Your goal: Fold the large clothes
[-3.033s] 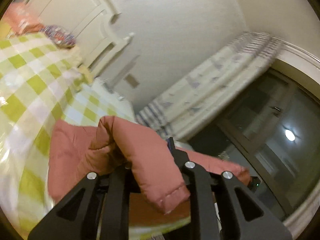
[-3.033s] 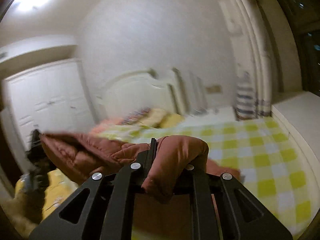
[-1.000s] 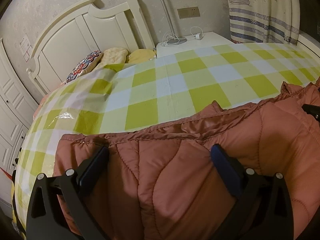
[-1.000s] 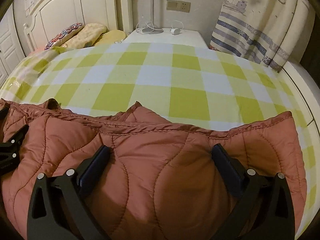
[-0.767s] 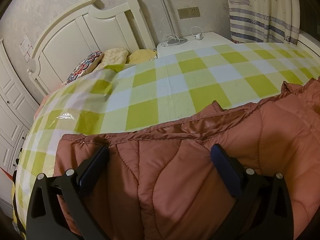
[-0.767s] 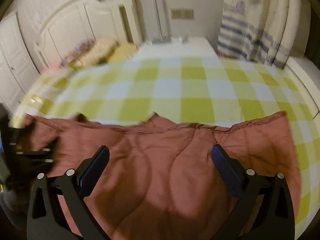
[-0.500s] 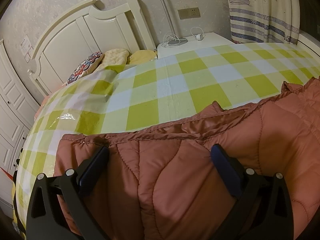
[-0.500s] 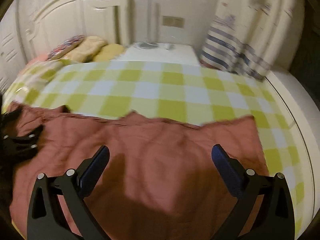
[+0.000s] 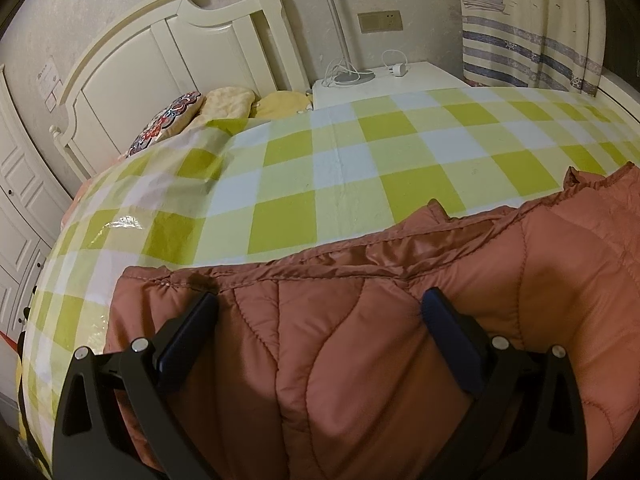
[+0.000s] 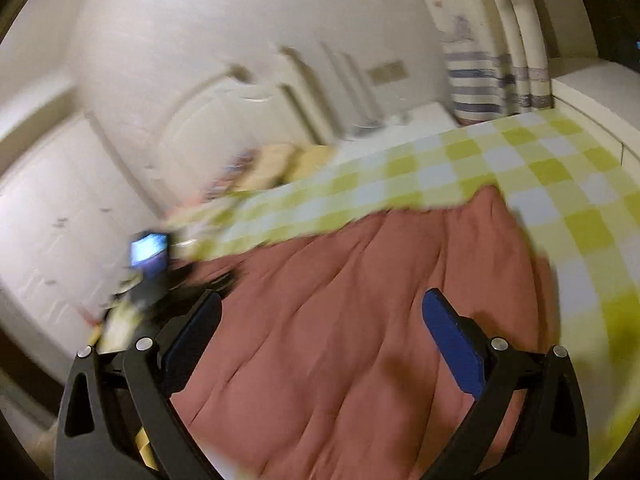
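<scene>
A rust-red quilted puffer jacket [image 9: 360, 340] lies spread flat on the near part of a bed with a yellow-green and white checked cover [image 9: 320, 184]. My left gripper [image 9: 320, 312] is open and empty, its fingers [image 9: 188, 332] resting low over the jacket near its left upper edge. In the blurred right wrist view the jacket [image 10: 360, 300] also lies flat on the cover [image 10: 560, 184]. My right gripper [image 10: 320, 312] is open and empty above it. The left gripper's body and lit screen [image 10: 148, 256] show at the jacket's left end.
A white headboard [image 9: 180, 52] and pillows [image 9: 192, 112] are at the far end of the bed. A white nightstand [image 9: 384, 80] with a lamp base and charger stands beside it. Striped curtains [image 9: 532, 28] hang at the right. White wardrobe doors [image 9: 16, 208] are at the left.
Both grippers let go of the jacket, which now lies flat on the bed. In the last second the right gripper has lifted and swung left; the left gripper has stayed still.
</scene>
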Motion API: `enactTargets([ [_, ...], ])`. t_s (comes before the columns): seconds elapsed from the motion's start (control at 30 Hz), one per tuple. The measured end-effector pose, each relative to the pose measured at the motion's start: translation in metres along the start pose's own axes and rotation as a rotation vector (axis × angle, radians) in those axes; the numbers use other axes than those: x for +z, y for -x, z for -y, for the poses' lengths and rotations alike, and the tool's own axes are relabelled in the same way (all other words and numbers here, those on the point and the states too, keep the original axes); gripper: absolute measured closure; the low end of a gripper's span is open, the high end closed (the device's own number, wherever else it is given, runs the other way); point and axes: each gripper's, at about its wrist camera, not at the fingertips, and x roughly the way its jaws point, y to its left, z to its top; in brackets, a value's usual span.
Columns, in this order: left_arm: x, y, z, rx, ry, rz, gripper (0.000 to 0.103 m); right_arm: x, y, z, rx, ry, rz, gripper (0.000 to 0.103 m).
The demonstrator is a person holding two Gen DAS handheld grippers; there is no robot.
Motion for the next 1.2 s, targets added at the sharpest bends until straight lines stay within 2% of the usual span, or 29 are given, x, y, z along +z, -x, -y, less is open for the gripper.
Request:
enactTargets([
  [0.07,0.000,0.000,0.000,0.003,-0.002,0.001,0.002,-0.034,0.030,-0.006,0.034,-0.027,-0.010,0.005],
  [0.17,0.000,0.000,0.001,0.014,-0.004,0.003,0.002,-0.082,0.055,-0.009,0.101,-0.100,-0.079,0.005],
  [0.23,0.000,0.000,0.001,0.017,-0.004,0.005,0.002,-0.109,0.053,-0.012,0.093,-0.128,-0.154,0.006],
  [0.3,0.000,0.000,0.001,0.017,-0.003,0.005,0.002,-0.119,0.046,-0.016,0.064,-0.128,-0.177,0.006],
  [0.5,-0.001,0.001,0.002,0.017,0.001,0.006,0.002,-0.110,0.014,-0.002,-0.065,-0.180,-0.171,0.005],
  [0.63,-0.002,0.001,0.002,0.013,0.005,0.005,0.002,-0.103,-0.003,-0.002,-0.099,-0.178,-0.147,0.005],
  [0.73,-0.002,0.001,0.002,0.014,0.006,0.005,0.002,-0.097,-0.012,0.008,-0.125,-0.225,-0.107,0.005],
  [0.9,-0.003,0.001,0.001,0.015,0.009,0.008,0.002,-0.081,-0.022,0.036,-0.118,-0.436,0.020,0.004],
  [0.93,-0.003,0.001,0.001,0.014,0.009,0.008,0.002,-0.078,-0.028,0.035,-0.111,-0.447,0.020,0.004],
  [1.0,-0.003,0.001,0.001,0.014,0.009,0.009,0.002,-0.072,-0.048,0.025,-0.035,-0.412,-0.035,0.005],
  [1.03,-0.003,0.002,0.002,0.014,0.007,0.011,0.002,-0.068,-0.058,0.018,-0.023,-0.382,-0.072,0.007],
  [1.07,-0.003,0.002,0.002,0.016,0.008,0.013,0.002,-0.063,-0.066,0.016,-0.044,-0.365,-0.072,0.008],
  [1.1,-0.003,0.001,0.001,0.025,0.010,0.013,0.002,-0.059,-0.068,0.020,-0.066,-0.378,-0.033,0.011],
  [1.13,-0.003,0.001,0.001,0.037,0.014,0.013,0.002,-0.056,-0.069,0.025,-0.086,-0.390,0.002,0.020],
  [1.17,-0.003,0.001,0.000,0.057,0.022,0.015,0.002,-0.052,-0.070,0.031,-0.107,-0.411,0.034,0.024],
  [1.2,-0.003,0.002,-0.001,0.061,0.029,0.016,0.002,-0.050,-0.071,0.037,-0.095,-0.441,0.055,0.035],
])
